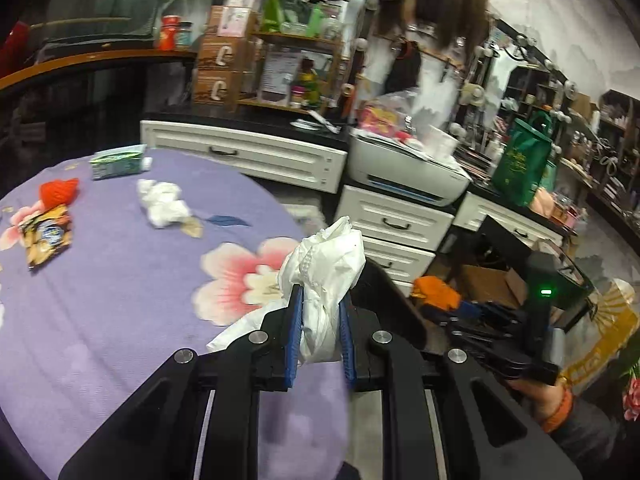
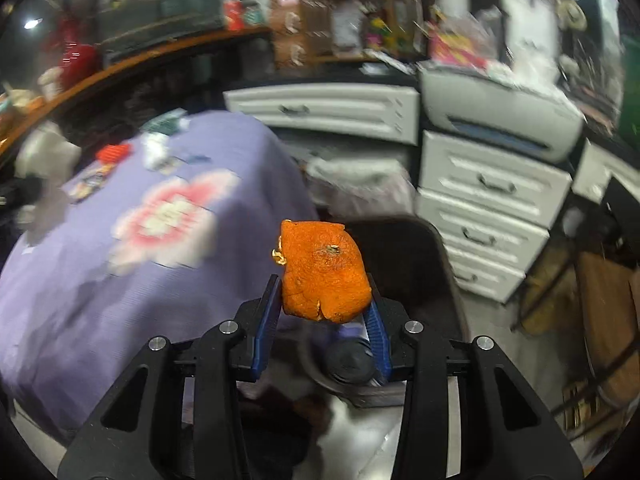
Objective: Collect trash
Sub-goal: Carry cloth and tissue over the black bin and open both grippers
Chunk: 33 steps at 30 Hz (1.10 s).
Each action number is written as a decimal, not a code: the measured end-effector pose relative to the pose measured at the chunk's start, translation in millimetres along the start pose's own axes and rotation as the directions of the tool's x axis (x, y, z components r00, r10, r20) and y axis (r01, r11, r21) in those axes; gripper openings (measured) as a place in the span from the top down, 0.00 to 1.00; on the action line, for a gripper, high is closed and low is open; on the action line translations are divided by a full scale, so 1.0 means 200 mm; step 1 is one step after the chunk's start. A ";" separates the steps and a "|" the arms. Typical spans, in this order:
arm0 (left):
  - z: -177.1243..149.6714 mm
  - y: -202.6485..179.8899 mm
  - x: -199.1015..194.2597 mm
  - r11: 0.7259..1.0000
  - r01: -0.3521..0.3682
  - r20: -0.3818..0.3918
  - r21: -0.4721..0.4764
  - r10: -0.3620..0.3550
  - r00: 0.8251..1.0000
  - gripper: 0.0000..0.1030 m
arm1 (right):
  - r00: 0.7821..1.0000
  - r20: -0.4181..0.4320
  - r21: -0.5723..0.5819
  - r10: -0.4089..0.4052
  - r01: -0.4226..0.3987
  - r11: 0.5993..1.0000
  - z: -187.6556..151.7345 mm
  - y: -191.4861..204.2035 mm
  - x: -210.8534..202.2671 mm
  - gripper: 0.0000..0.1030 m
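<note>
Just past the table (image 1: 120,312) edge, both loads off the cloth. Left gripper (image 1: 320,304) clamped on a white tissue wad (image 1: 332,264), blue pads squeezing its lower half, upper half flaring loose above the tips, one tail trailing down to the left of the pads toward the cloth. Right gripper (image 2: 324,304) closed on an orange peel (image 2: 324,272), pinched near its bottom edge only, most of the peel standing clear above the pads.

Likely weak point: that shallow hold on the peel. Blurred right view, so probably a fast swing; enough of a jolt to pivot the peel out and drop it on the floor short of the dark bin-like shape (image 2: 400,248) behind it. Hard to tell whether that shape is really a bin, or where its rim sits; released too soon, could land outside.

Second risk: the tissue's loose tail catching on the cloth or a finger and dragging the soft wad free.

Third: both grippers close together over one small target, with a fair chance of knocking each other on release.

Left on the table, well apart from both claws: a crumpled tissue (image 1: 162,204), a snack wrapper (image 1: 46,236), a red scrap (image 1: 58,192). Beside them a green tissue pack (image 1: 118,162), possibly not trash and easily binned by mistake.
</note>
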<state>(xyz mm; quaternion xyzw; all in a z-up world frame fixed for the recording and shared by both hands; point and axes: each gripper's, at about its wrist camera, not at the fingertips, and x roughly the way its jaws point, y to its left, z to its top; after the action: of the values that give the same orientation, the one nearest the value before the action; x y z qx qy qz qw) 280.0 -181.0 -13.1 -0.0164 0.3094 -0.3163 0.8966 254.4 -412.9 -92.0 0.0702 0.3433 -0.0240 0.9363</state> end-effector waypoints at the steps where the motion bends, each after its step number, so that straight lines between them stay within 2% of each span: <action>1: 0.00 -0.04 0.03 1.000 0.016 -0.003 0.008 -0.016 1.000 0.83 | 1.000 -0.012 0.007 -0.017 0.017 1.000 -0.01 -0.04 0.03 0.61; 6: -0.04 -0.21 0.16 0.996 0.080 -0.046 0.044 -0.078 0.996 0.83 | 0.994 -0.102 0.072 -0.033 0.041 0.997 -0.11 -0.19 0.26 0.60; 13: -0.10 -0.33 0.31 0.990 0.115 -0.100 0.077 -0.107 0.989 0.83 | 0.979 -0.188 0.101 -0.072 0.092 0.991 -0.20 -0.29 0.54 0.59; 15: -0.12 -0.36 0.37 0.988 0.123 -0.123 0.089 -0.111 0.986 0.83 | 0.977 -0.195 0.113 -0.085 0.109 0.988 -0.22 -0.31 0.59 0.51; 17: -0.14 -0.37 0.41 0.987 0.127 -0.141 0.094 -0.113 0.983 0.83 | 0.978 -0.190 0.123 -0.090 0.115 0.986 -0.23 -0.33 0.61 0.37; 23: -0.19 -0.43 0.56 0.984 0.129 -0.196 0.119 -0.104 0.975 0.83 | 0.979 -0.181 0.127 -0.096 0.120 0.985 -0.25 -0.36 0.56 0.36; 33: -0.25 -0.48 0.90 0.987 0.106 -0.293 0.121 -0.067 0.954 0.83 | 0.981 -0.121 0.122 -0.151 0.166 0.979 -0.30 -0.47 0.23 0.33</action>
<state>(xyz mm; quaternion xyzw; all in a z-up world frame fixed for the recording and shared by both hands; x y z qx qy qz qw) 308.9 -353.1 -129.5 0.0772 0.4132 -0.3747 0.8264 242.7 -496.6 -178.0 0.1056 0.3971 -0.1172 0.9041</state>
